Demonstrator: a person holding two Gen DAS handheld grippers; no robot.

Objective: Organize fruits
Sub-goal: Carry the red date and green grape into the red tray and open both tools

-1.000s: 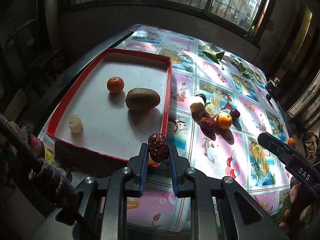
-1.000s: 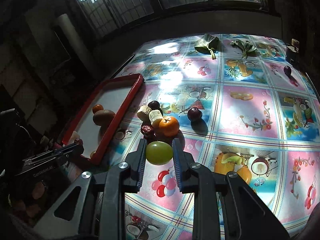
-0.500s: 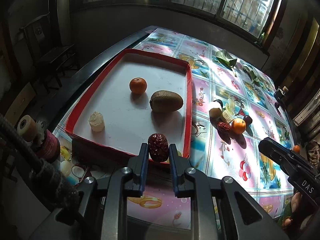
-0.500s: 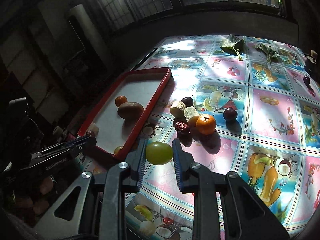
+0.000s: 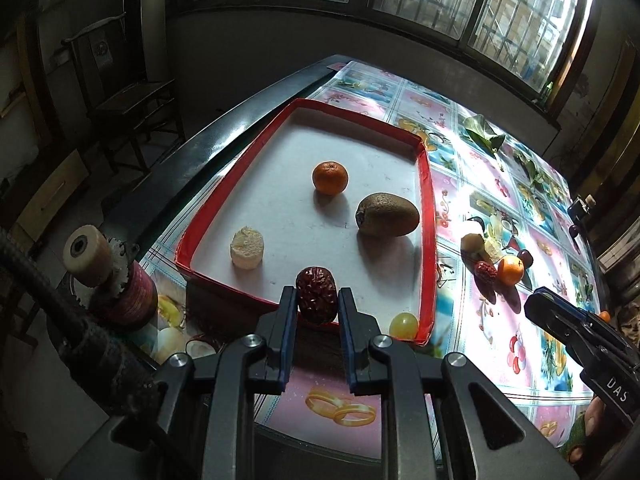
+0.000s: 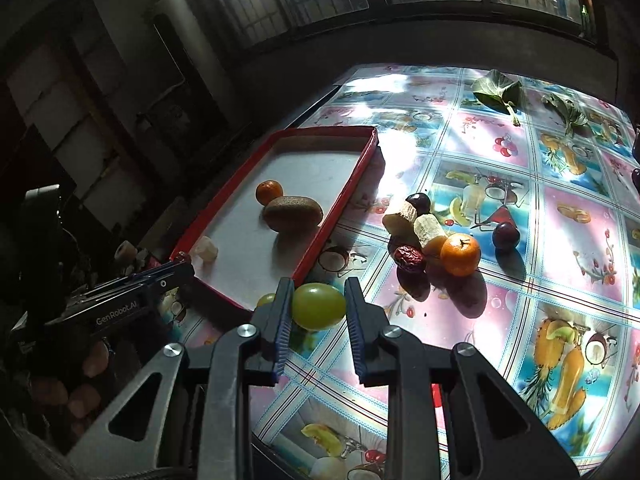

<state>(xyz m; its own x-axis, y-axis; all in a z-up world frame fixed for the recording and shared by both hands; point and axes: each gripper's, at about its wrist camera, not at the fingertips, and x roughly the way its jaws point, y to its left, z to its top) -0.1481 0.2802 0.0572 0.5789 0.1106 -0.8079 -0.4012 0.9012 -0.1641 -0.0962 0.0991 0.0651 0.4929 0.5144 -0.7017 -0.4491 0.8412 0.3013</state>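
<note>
Over the near edge of the red tray (image 5: 427,216), the left tongs (image 5: 317,304) pinch a dried red date (image 5: 316,294) and the right tongs (image 6: 318,307) pinch a green grape (image 6: 318,306), both fruits apparently headed for the kiwi (image 5: 387,214) and mandarin (image 5: 330,177) inside.

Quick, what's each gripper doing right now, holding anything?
Left gripper: shut on the red date, at the near edge of the red tray.
Right gripper: shut on the green grape, beside the tray's near corner.
</note>
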